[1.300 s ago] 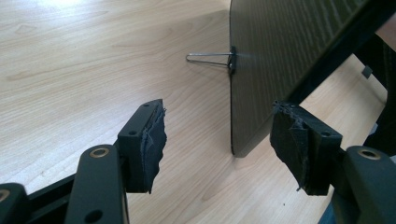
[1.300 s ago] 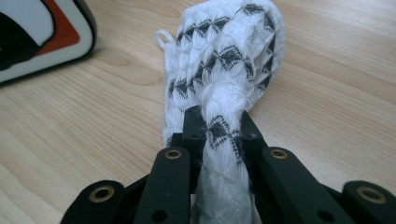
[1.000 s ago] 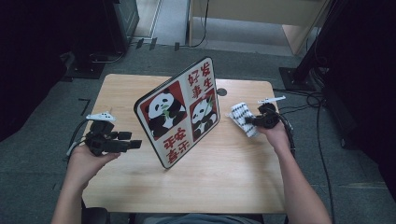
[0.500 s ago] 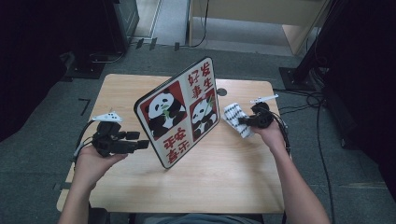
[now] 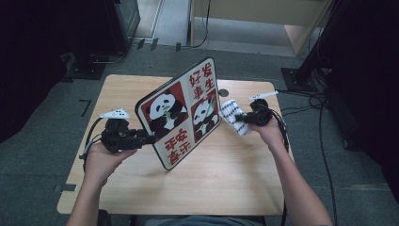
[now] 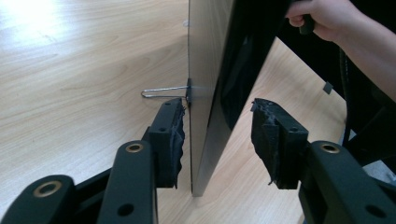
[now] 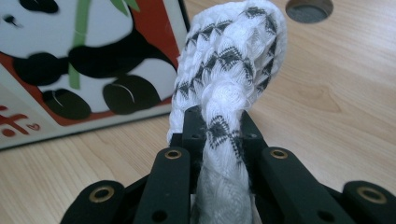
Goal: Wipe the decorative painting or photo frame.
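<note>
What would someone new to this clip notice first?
The panda picture board stands upright in the middle of the wooden table, bright red and white. The left tongs straddle its edge and have just been closing, with a gap still showing at one pad. At the board's right, the right tongs pinch a black-and-white knitted cloth.
</note>
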`<action>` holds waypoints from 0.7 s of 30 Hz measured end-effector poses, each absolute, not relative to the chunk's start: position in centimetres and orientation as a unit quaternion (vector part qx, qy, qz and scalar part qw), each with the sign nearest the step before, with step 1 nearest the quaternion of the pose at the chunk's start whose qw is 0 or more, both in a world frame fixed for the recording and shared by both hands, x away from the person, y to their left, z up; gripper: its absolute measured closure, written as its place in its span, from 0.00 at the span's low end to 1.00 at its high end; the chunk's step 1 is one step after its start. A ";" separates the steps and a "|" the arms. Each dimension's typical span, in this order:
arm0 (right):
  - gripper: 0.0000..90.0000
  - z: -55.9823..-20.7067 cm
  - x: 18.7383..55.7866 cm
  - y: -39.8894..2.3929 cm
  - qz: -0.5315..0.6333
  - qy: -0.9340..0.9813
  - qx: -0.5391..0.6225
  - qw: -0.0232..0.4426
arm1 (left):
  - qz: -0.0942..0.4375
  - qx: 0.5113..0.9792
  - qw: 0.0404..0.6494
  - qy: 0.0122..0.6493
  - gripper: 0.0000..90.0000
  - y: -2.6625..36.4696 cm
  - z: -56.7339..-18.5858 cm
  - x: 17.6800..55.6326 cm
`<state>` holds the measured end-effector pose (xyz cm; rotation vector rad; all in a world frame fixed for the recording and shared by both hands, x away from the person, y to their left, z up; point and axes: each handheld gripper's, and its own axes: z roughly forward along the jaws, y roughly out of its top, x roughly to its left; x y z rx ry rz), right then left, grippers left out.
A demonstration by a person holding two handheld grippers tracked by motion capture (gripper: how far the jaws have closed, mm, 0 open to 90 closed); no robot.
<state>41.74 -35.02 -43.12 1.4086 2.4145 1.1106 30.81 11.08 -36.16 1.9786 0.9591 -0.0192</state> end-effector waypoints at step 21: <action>0.89 -35.1 45.2 -32.3 0.390 0.803 0.440 0.100 | -0.005 0.785 0.476 0.397 0.77 10.5 -36.1 32.1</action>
